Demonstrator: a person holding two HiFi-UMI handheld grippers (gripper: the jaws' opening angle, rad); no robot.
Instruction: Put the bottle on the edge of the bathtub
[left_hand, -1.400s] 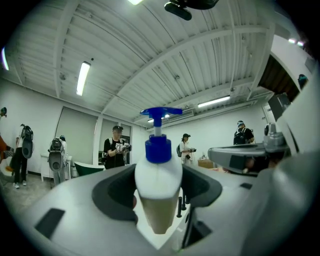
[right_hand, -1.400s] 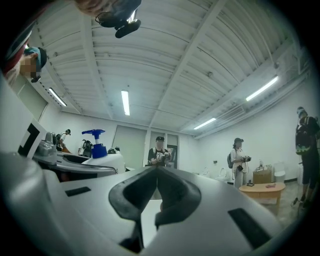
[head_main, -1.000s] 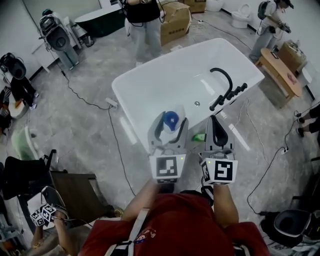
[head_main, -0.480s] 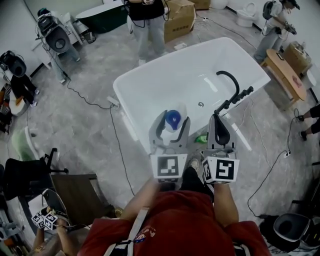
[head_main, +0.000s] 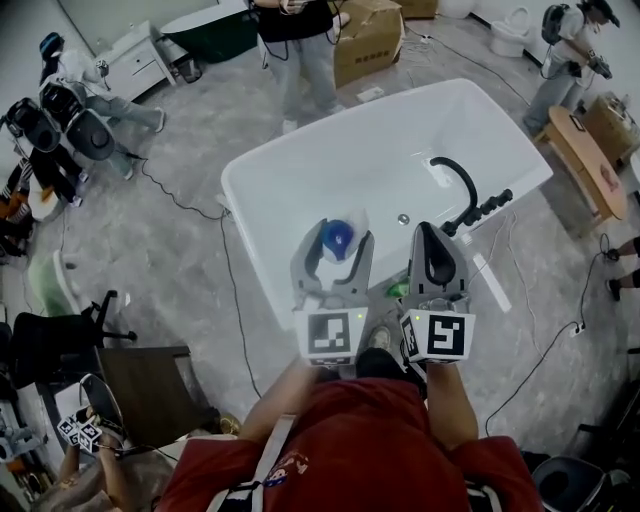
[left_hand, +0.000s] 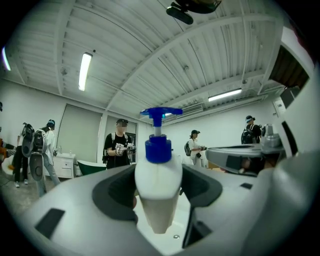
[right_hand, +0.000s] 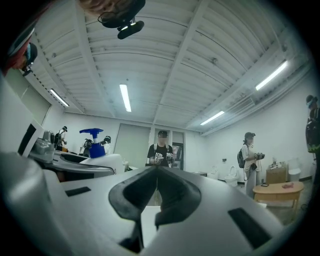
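- The left tool (head_main: 336, 240) clamps a bottle (left_hand: 158, 182) by its white body, with a jaw pad on each side.
- The bottle stands upright in that grip, its blue pump head on top.
- In the head view the bottle hangs over the near end of a white tub (head_main: 250, 185), clear of the rim.
- The right tool (head_main: 429, 235) is beside the left one, its jaws pressed together with nothing between them.
- A black faucet (head_main: 456, 178) curves up from the tub's right rim, just beyond the right tool.
- Something small and green (head_main: 398, 290) lies low between the two tools; I cannot tell what it is.
- A person (head_main: 298, 45) stands at the far side of the tub, next to a cardboard box (head_main: 368, 42).
- A wooden bench (head_main: 588, 155) stands well off to the right.
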